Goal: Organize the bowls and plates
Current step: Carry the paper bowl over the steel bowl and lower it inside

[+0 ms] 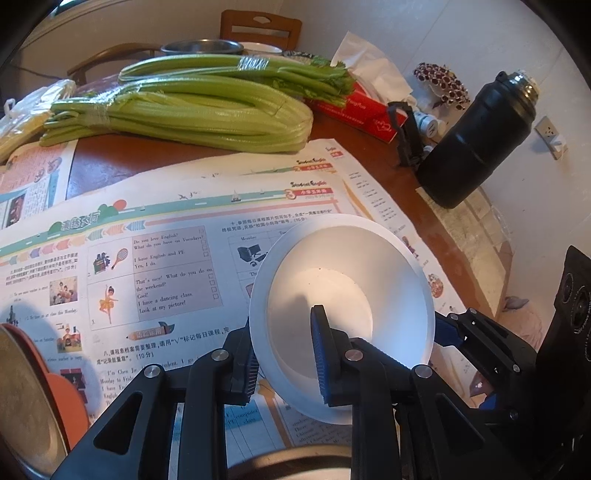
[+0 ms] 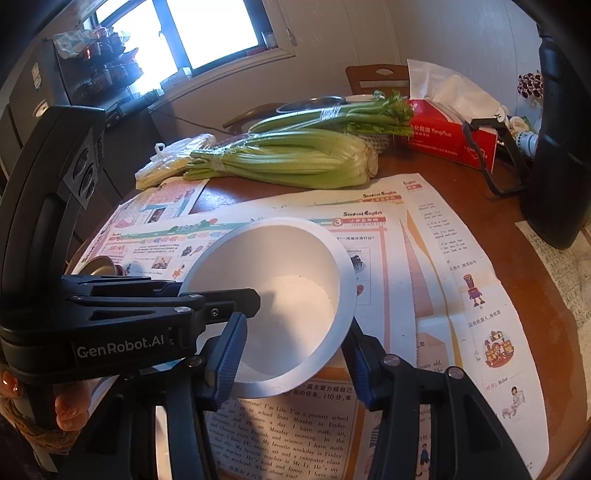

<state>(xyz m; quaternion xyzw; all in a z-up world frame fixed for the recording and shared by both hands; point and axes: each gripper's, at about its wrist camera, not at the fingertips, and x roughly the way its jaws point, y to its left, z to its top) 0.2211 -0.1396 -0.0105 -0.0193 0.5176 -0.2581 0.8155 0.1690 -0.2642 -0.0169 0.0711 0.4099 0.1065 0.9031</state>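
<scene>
A white bowl (image 1: 343, 295) sits tilted above the newspaper sheets (image 1: 155, 251) that cover the round wooden bench (image 1: 110, 162), and both tools have hold of it. The left tool (image 1: 288, 354) is closed tight on the bowl's near-left wall: one blue-ribbed finger (image 1: 321, 350) lies inside the bowl, the other presses the wall from outside, so the rim is pinched between them. The right tool (image 2: 295, 354) grips the same bowl, with one blue pad (image 2: 231, 354) inside the near rim and the other against the outer wall on the bowl's right side; its jaws stand only partly apart, and whether both pads press firmly cannot be told for certain, though both appear to touch the wall. In the right wrist view the left tool's black body, marked GenRobot.AI, reaches in from the left to the bowl's rim, and fingertips of a person's hand (image 2: 70, 406) show beneath it. Behind the bowl lie two bundles of celery (image 1: 184, 110), a red tissue box (image 1: 362, 110) and, well to the right, a black flask (image 1: 480, 140). A metal basin (image 1: 201, 47) stands at the far edge near a wooden chair (image 1: 258, 27). At the left edge of the left wrist view a metal dish (image 1: 26, 398) rests on an orange plate (image 1: 70, 395).
</scene>
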